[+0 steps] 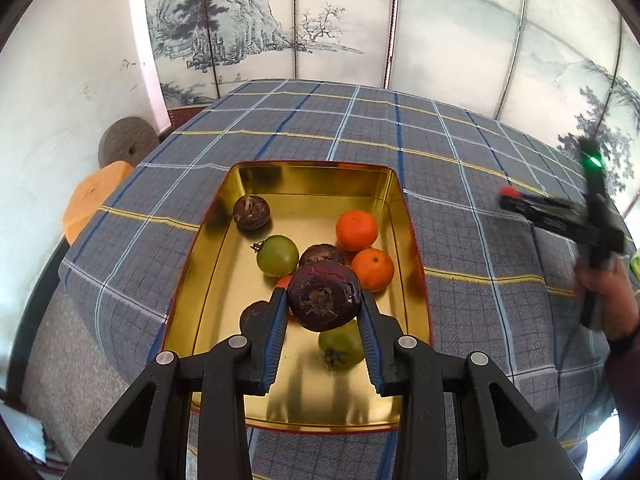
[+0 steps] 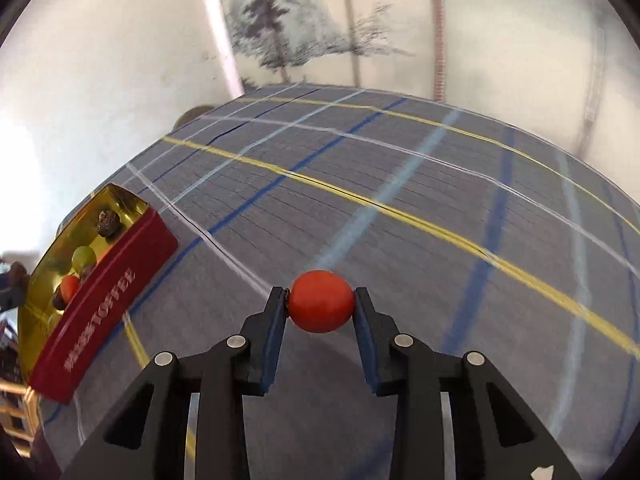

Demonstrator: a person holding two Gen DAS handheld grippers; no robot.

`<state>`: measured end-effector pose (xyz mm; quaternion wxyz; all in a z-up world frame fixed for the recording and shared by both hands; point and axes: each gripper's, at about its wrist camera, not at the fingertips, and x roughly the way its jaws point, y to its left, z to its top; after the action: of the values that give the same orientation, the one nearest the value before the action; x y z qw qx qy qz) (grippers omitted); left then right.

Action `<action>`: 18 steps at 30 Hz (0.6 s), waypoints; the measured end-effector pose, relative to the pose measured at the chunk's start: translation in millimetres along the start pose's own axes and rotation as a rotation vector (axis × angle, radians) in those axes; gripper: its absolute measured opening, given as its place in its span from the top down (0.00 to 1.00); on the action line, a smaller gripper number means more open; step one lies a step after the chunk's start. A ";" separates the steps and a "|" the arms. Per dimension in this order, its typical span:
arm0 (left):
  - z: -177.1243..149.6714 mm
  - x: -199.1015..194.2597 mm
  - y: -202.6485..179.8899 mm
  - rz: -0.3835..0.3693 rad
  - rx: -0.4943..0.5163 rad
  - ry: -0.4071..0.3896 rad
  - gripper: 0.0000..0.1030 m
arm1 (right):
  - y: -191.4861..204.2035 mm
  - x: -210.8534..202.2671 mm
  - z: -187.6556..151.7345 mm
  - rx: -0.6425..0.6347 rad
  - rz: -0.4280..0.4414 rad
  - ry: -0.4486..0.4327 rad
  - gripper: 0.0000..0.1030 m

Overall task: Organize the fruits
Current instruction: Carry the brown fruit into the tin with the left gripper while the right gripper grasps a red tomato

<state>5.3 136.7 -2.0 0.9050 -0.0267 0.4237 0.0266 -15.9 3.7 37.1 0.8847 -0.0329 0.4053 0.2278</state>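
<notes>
My left gripper [image 1: 323, 300] is shut on a dark purple passion fruit [image 1: 324, 296] and holds it above the gold tin [image 1: 312, 172]. In the tin lie two oranges [image 1: 357, 230], a green tomato [image 1: 277, 255], another green one [image 1: 342, 346] and several more dark passion fruits [image 1: 251, 212]. My right gripper [image 2: 321, 304] is shut on a red tomato [image 2: 322, 301] above the checked tablecloth [image 2: 400, 200]. The tin, red outside, shows at the left of the right wrist view [image 2: 104, 304]. The right gripper also shows at the right of the left wrist view [image 1: 510, 194].
A painted folding screen [image 1: 360, 20] stands behind the table. An orange stool [image 1: 94, 200] and a grey round stone [image 1: 128, 142] are off the table's left side. The person's hand [image 1: 608, 292] holds the right gripper at the right edge.
</notes>
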 end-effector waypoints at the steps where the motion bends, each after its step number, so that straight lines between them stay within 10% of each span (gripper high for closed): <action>1: -1.6 -0.8 0.6 -0.002 0.003 -0.005 0.65 | -6.4 -9.5 -9.5 0.023 -0.011 -0.005 0.70; 18: 35.4 34.4 -3.1 0.077 0.066 -0.004 0.65 | -39.4 -37.2 -49.1 0.128 -0.103 0.007 0.69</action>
<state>54.6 137.0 -5.7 0.9046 0.0194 0.4232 0.0475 -54.6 -57.5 26.5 0.8941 0.0019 0.4199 0.1558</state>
